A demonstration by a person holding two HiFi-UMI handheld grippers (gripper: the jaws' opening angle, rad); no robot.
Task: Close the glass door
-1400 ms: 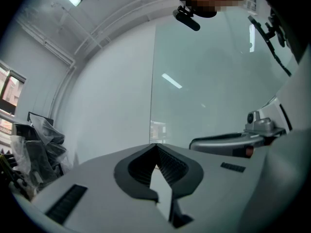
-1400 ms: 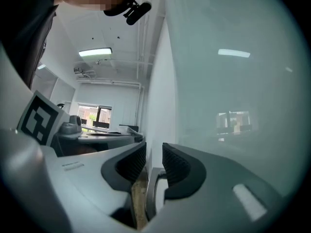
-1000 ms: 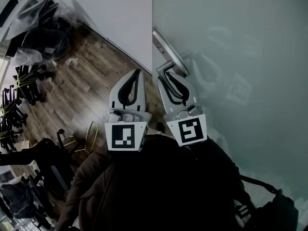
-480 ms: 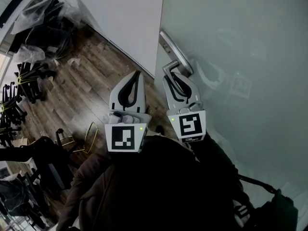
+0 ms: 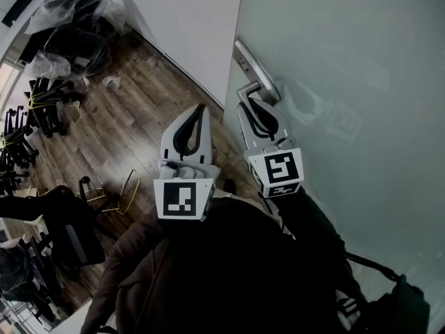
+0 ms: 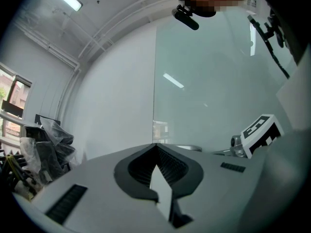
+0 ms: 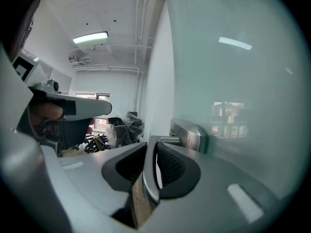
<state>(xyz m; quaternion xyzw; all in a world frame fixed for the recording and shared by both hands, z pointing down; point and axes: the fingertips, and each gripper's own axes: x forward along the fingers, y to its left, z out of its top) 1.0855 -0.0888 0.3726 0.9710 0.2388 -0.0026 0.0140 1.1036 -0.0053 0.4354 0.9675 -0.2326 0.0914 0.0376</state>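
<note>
The frosted glass door (image 5: 348, 61) fills the right of the head view, its free edge running down next to the white wall. Its metal lever handle (image 5: 247, 89) juts out near that edge. My right gripper (image 5: 253, 104) is shut on the lever; in the right gripper view the lever (image 7: 148, 178) runs between the jaws, with the handle's base (image 7: 187, 132) on the glass (image 7: 233, 81) just beyond. To the left of the door edge my left gripper (image 5: 201, 108) hangs in the air, shut with nothing in it (image 6: 155, 147).
A white wall (image 5: 181, 19) stands left of the door edge, above dark wooden floor (image 5: 118, 131). Plastic-wrapped black furniture (image 5: 76, 12) and several black chair bases (image 5: 28, 110) crowd the far left. A yellow wire frame (image 5: 125, 190) sits on the floor near my left side.
The door edge and handle have shifted to the right and farther from me, and my right gripper has gone along with the lever. The left gripper has hardly moved.
</note>
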